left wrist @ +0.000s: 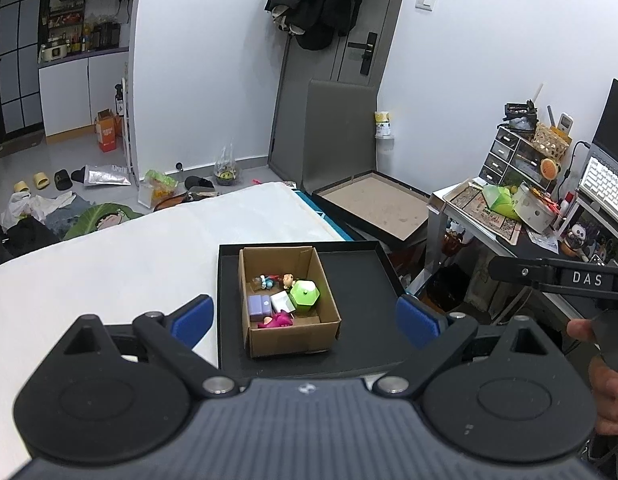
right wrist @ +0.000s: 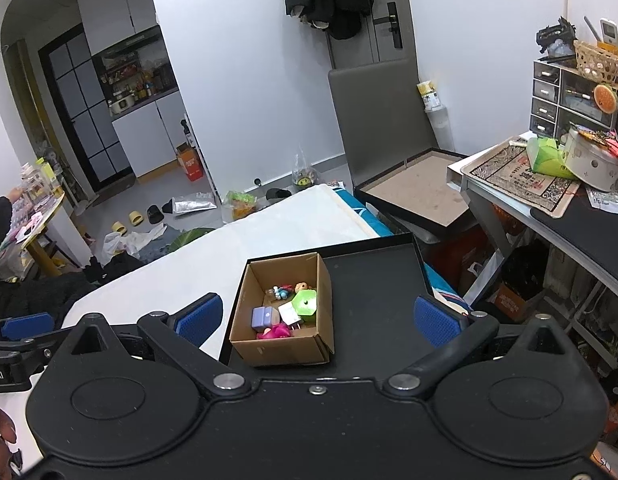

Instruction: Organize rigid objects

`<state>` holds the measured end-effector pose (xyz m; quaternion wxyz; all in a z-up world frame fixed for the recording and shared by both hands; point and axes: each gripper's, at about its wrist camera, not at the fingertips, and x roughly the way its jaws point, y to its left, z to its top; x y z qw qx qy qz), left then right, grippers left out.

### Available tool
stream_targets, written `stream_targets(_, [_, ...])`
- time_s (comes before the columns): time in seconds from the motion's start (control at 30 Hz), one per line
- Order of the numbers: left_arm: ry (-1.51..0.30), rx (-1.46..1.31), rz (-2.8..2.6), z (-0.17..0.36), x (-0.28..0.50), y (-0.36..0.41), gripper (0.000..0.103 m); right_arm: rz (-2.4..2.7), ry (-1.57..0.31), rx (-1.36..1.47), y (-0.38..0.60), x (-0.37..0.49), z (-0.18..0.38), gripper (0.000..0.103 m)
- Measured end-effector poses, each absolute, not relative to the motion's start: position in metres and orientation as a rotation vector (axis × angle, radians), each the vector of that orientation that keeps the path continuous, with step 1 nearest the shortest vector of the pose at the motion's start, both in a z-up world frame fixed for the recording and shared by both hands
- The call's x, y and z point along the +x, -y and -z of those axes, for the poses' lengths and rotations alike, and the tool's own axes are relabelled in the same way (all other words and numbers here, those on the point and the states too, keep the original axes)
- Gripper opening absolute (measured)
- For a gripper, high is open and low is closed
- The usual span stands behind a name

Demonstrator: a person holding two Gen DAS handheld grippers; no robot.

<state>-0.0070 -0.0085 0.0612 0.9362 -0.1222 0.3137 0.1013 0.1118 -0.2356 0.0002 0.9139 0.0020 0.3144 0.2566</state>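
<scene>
White walls (left wrist: pixel 197 60), grey door (left wrist: pixel 349 60), cluttered desk (right wrist: pixel 549 200), kitchen alcove (left wrist: pixel 81 32), littered floor (left wrist: pixel 69 160).

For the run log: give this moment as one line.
left gripper open | right gripper open | toys in box | box on tray

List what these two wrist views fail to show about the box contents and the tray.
- Cardboard box: floor near its front wall hidden by that wall, both views.
- Small figures at the back: too small to identify.
- Black tray: near edge covered by the left tool; by the right tool in its view.
</scene>
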Motion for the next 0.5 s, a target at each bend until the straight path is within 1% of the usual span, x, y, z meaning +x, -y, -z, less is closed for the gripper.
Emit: stream_targets(0.5, [-0.639, -0.251, -0.212, -0.0597, -0.0131, 0.0096, 0.097, -0.537, -0.646, 0.006, 0.2383, 0.1055, 0.0016, 0.103])
